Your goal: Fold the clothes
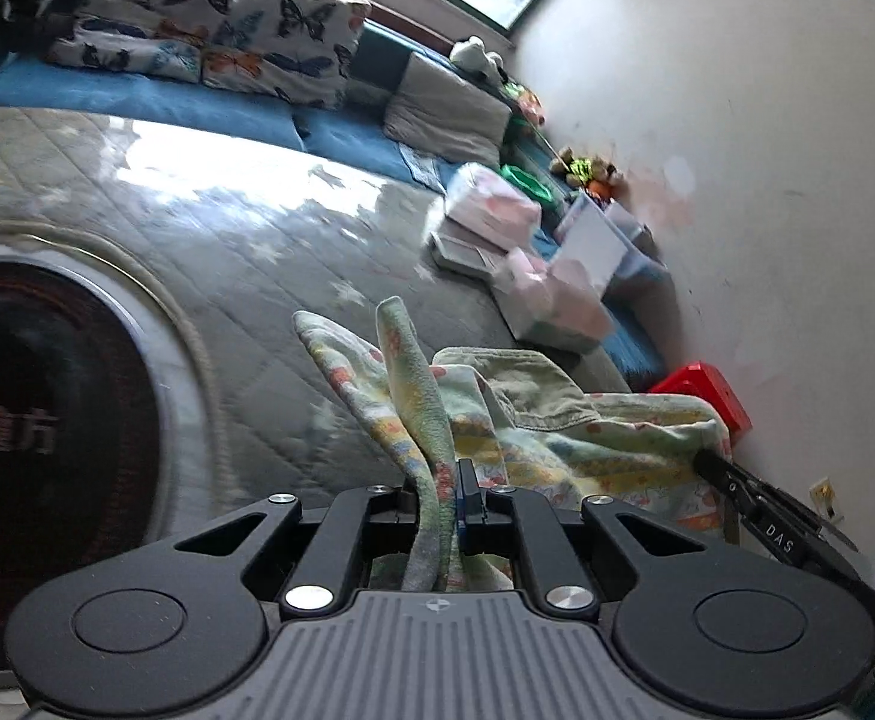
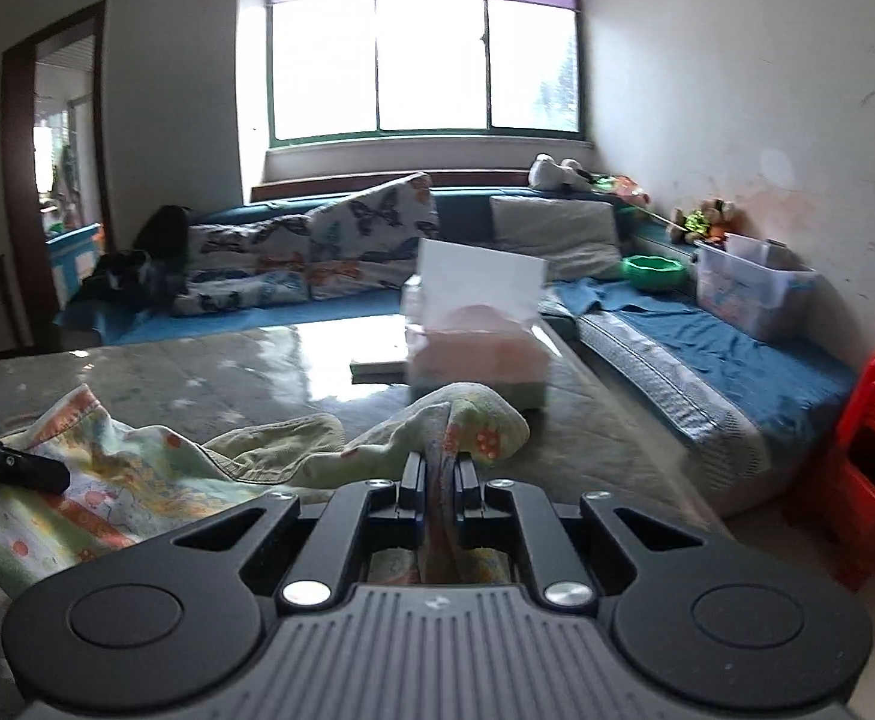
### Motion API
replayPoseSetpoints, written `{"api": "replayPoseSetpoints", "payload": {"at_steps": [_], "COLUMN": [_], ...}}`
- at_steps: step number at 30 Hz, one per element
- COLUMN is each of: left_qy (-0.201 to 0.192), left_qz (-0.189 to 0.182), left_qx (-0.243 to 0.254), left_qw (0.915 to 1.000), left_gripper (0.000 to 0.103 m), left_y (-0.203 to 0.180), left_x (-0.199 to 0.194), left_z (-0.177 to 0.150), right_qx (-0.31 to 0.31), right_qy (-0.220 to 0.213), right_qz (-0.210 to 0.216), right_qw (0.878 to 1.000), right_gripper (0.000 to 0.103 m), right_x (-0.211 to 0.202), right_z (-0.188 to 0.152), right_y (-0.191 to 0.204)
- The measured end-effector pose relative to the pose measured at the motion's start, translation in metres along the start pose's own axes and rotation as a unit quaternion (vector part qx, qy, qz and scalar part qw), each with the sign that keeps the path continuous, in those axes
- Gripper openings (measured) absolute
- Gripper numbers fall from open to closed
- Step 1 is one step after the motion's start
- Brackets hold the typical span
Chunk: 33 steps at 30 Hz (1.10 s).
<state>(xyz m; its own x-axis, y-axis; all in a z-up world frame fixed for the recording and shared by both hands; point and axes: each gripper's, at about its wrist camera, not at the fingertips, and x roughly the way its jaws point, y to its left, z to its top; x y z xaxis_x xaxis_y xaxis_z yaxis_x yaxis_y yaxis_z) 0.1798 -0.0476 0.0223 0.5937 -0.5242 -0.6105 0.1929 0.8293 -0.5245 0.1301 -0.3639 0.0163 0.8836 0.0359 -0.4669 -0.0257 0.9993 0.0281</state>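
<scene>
Left gripper (image 1: 440, 495) is clamped on a bunched edge of the garment (image 1: 557, 420), which rises in a tight ridge ahead of its jaws and spreads away to their right. Right gripper (image 2: 440, 480) pinches another edge, with a rounded fold humped just beyond its jaws and the rest trailing off to their left over the table (image 2: 257, 360). To fold cleanly, I judge both grips should keep equal tension and travel together, laying the cloth flat. It is pale green, floral-printed, soft and crumpled, slack between the two grips.
</scene>
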Motion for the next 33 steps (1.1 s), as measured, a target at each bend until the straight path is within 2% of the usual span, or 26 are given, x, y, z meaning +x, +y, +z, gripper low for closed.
{"api": "replayPoseSetpoints", "payload": {"at_steps": [7, 9, 10, 13, 14, 15, 18, 20, 23, 26, 33], "left_qy": [0.033, 0.037, 0.037, 0.026, 0.020, 0.014, -0.002, -0.012, -0.005, 0.001, 0.024], "left_qz": [0.014, 0.027, 0.034, 0.058, 0.066, 0.073, 0.071, 0.061, 0.035, 0.010, 0.004], "left_qx": [0.014, 0.018, 0.021, 0.030, 0.032, 0.032, 0.032, 0.039, 0.052, 0.063, 0.063], "left_qw": [0.9993, 0.9988, 0.9985, 0.9975, 0.9971, 0.9967, 0.9970, 0.9973, 0.9980, 0.9979, 0.9977], "left_gripper": [0.010, 0.014, 0.017, 0.037, 0.043, 0.045, 0.044, 0.043, 0.037, 0.034, 0.032], "left_y": [-0.006, -0.003, -0.002, 0.001, 0.003, 0.004, 0.004, -0.003, -0.015, -0.028, -0.038], "left_x": [0.034, 0.036, 0.037, 0.031, 0.029, 0.027, 0.020, 0.018, 0.027, 0.037, 0.076], "left_z": [-0.012, -0.014, -0.015, -0.015, -0.013, -0.011, -0.005, -0.001, -0.001, 0.000, 0.003], "right_qx": [0.009, 0.016, 0.019, 0.023, 0.025, 0.026, 0.023, 0.022, 0.029, 0.029, 0.017], "right_qy": [0.023, 0.037, 0.047, 0.067, 0.071, 0.071, 0.063, 0.056, 0.066, 0.083, 0.099], "right_qz": [-0.030, -0.038, -0.041, -0.053, -0.058, -0.064, -0.077, -0.066, -0.021, 0.006, 0.022], "right_qw": [0.999, 0.998, 0.998, 0.996, 0.996, 0.995, 0.995, 0.996, 0.997, 0.996, 0.995], "right_gripper": [0.008, 0.008, 0.009, 0.010, 0.013, 0.017, 0.018, 0.018, 0.019, 0.019, 0.027], "right_x": [0.018, 0.027, 0.032, 0.045, 0.047, 0.048, 0.043, 0.039, 0.042, 0.053, 0.073], "right_z": [-0.015, -0.022, -0.025, -0.033, -0.035, -0.036, -0.034, -0.029, -0.027, -0.030, -0.030], "right_y": [-0.018, -0.022, -0.025, -0.031, -0.032, -0.033, -0.033, -0.030, -0.020, -0.009, 0.009]}}
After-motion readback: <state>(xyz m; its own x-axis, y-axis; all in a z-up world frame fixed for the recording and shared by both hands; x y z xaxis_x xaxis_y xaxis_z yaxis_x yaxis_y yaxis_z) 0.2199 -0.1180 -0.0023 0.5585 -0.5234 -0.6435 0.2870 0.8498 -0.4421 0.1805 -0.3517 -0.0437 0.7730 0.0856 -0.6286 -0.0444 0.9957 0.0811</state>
